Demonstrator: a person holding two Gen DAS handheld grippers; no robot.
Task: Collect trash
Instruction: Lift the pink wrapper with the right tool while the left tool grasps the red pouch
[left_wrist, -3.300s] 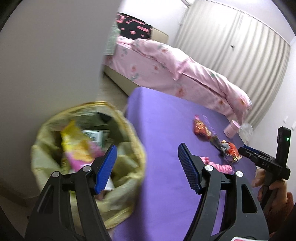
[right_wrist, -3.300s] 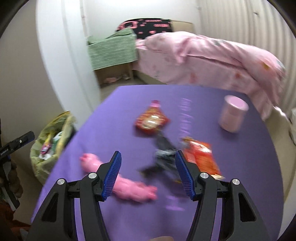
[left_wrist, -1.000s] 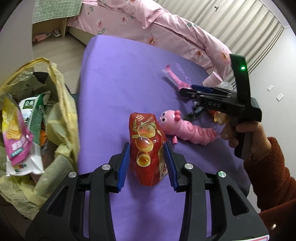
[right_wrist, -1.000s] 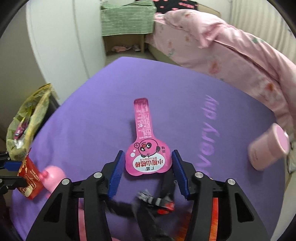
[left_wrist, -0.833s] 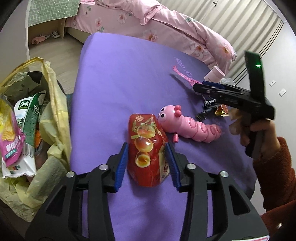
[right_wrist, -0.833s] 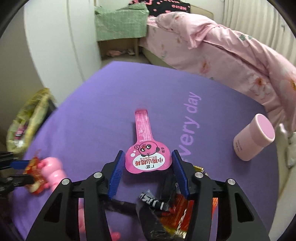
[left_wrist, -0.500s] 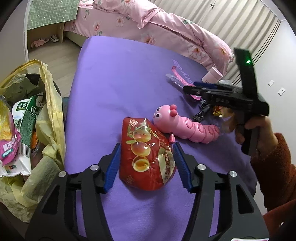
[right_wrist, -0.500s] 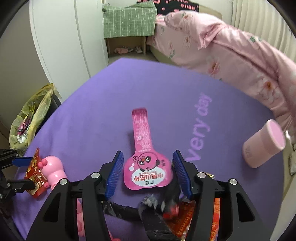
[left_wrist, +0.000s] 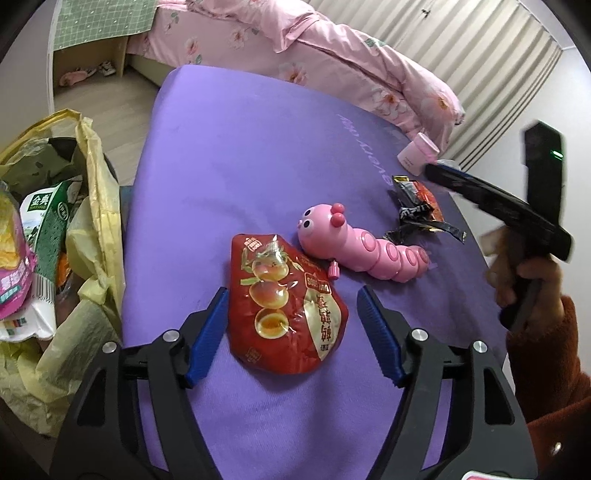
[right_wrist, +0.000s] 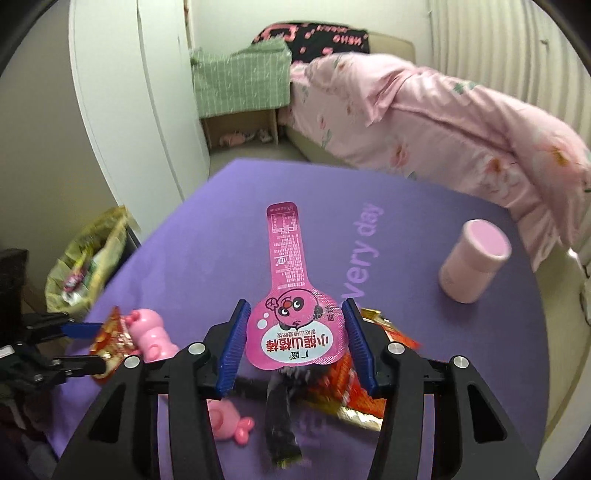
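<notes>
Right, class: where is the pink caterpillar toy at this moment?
In the left wrist view the caterpillar toy lies on the purple table, just right of the red packet and left of the black wrappers.

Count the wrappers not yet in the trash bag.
4: red packet lies between the open left claw fingers; pink wrapper is in the right claw; black wrapper and orange wrapper lie beside the pink toy. Others may be hidden.

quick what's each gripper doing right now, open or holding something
Left gripper: open, straddling the red snack packet on the table, not clamped.
Right gripper: shut on the pink wrapper.
</notes>
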